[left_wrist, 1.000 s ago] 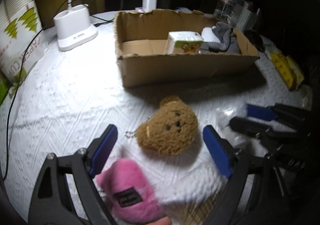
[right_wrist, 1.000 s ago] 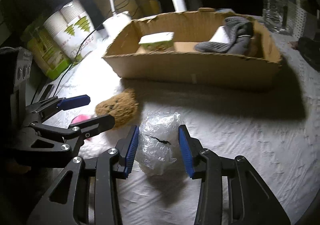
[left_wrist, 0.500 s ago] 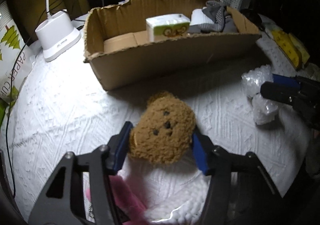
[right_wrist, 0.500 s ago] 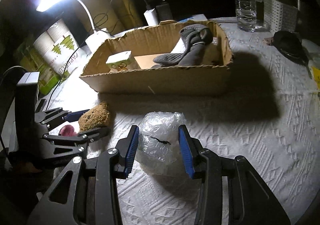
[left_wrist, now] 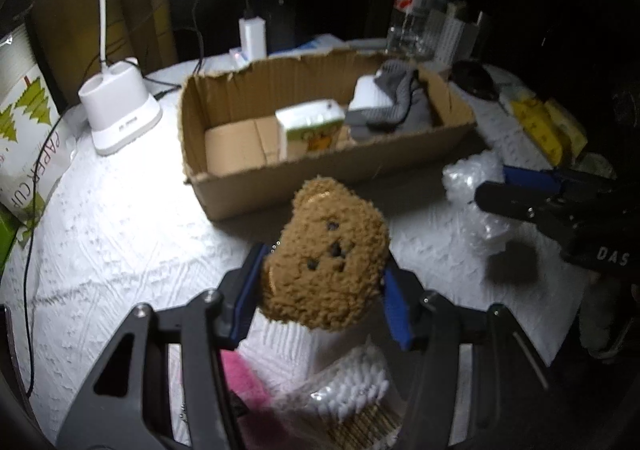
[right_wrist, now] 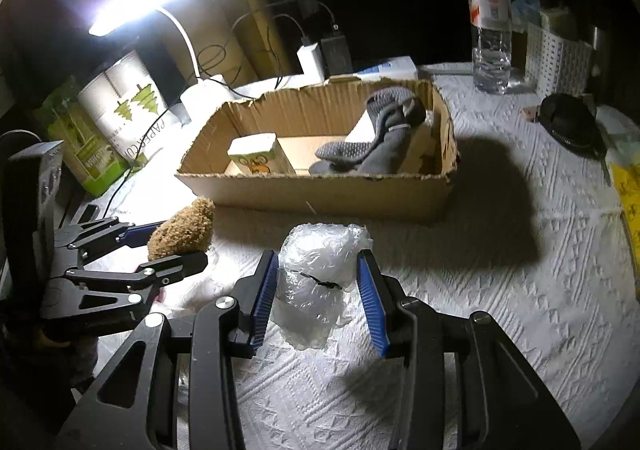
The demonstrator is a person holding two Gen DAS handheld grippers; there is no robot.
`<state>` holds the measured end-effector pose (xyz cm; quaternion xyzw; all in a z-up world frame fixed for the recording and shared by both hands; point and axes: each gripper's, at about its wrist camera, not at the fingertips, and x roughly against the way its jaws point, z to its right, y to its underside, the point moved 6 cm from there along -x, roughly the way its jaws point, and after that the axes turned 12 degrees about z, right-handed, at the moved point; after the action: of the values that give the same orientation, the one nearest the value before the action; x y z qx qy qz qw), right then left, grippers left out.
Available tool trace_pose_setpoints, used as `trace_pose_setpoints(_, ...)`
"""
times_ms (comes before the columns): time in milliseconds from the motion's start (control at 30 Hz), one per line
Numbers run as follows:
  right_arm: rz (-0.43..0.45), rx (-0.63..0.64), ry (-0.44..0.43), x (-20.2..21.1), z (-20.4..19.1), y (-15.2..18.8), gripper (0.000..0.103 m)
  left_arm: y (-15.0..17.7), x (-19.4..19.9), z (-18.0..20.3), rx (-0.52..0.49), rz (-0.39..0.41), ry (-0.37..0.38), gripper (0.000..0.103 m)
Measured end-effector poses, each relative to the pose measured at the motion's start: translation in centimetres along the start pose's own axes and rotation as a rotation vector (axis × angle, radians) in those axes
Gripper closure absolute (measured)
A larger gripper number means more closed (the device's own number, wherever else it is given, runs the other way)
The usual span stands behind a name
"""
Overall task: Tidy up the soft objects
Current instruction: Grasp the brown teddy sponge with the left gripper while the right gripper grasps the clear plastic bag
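My left gripper (left_wrist: 322, 290) is shut on a brown plush bear head (left_wrist: 326, 256) and holds it above the white cloth, in front of the cardboard box (left_wrist: 320, 165). It also shows in the right wrist view (right_wrist: 180, 230). My right gripper (right_wrist: 318, 290) is shut on a crumpled clear plastic bag (right_wrist: 316, 282), lifted off the cloth, right of the bear; it also shows in the left wrist view (left_wrist: 472, 177). The box (right_wrist: 320, 193) holds a green-and-white tissue pack (right_wrist: 258, 153) and grey socks (right_wrist: 376, 141). A pink plush (left_wrist: 244, 382) lies under my left gripper.
A white lamp base (left_wrist: 120, 109) and a paper cup pack (left_wrist: 28, 129) stand at the left. A water bottle (right_wrist: 490, 21), a white basket (right_wrist: 556, 61), a black object (right_wrist: 568, 121) and yellow packets (left_wrist: 544, 125) sit at the right. Cables and a charger (left_wrist: 252, 35) lie behind the box.
My left gripper closed on the bear head and lifted it off the cloth toward the box. My right gripper kept hold of the plastic bag and raised it a little.
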<state>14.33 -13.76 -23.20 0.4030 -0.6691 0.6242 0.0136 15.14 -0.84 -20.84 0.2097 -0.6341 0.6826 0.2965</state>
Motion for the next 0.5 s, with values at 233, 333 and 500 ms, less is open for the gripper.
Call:
trace_pose_setpoints(233,0.021,0.021,0.001,0.1,-0.5,-1.7,0.06,-1.9,1.4,-0.7,0.025,0.049,0.007,0.048)
trace_pose_setpoints(333,0.029,0.027,-0.001,0.1,-0.8,-2.5,0.06,-2.9,1.6,-1.3,0.031,0.067,0.009,0.048)
trace_pose_setpoints(500,0.047,0.041,-0.004,-0.1,-1.3,-4.0,0.06,-4.4,1.9,-2.4,0.042,0.105,-0.002,0.048)
